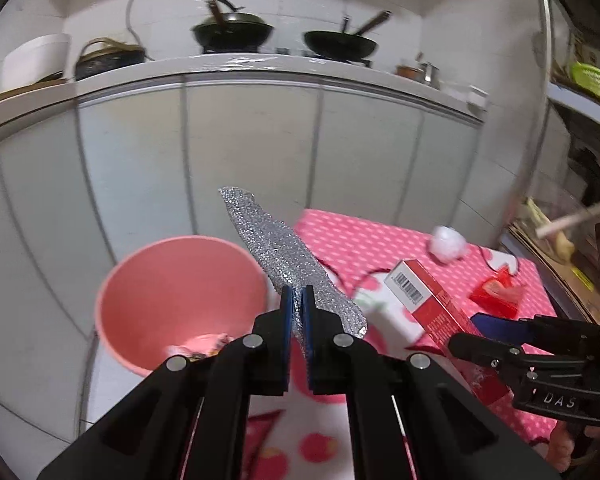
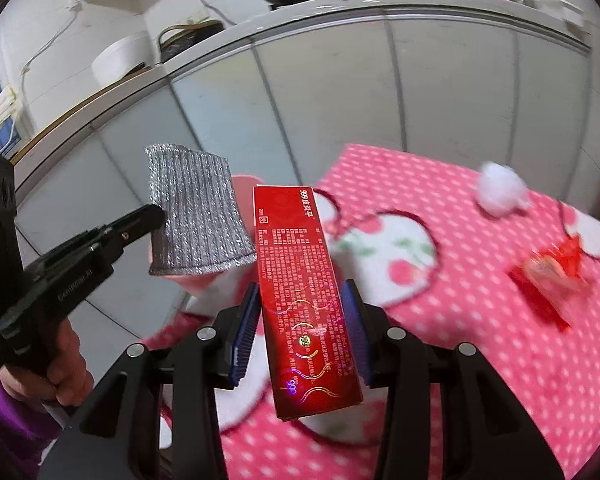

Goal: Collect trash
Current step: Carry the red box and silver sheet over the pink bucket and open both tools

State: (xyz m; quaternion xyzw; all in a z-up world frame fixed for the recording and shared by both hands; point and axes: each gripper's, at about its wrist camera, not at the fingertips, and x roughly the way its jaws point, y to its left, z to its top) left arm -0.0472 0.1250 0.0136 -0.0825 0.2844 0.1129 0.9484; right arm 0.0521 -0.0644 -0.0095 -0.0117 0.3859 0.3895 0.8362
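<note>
Got both hands loaded so I can do one trip to the bin. My left gripper [image 1: 297, 308] is clamped on the silver scrubbing cloth [image 1: 284, 256], held up right beside the pink bin [image 1: 140, 280] on the left. My right gripper [image 2: 304, 328] is squeezing the red box [image 2: 300, 280] lengthwise above the table [image 2: 500, 360]. A paper ball [image 2: 500, 190] and red wrapper [image 2: 548, 280] wait on the far right.

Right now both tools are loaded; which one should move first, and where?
Probably the left tool: ease it left over the pink bin and release. It pinches the silver scouring cloth just right of the bin's rim, while the right tool, holding the red box, is over the tablecloth, farther away.
</note>
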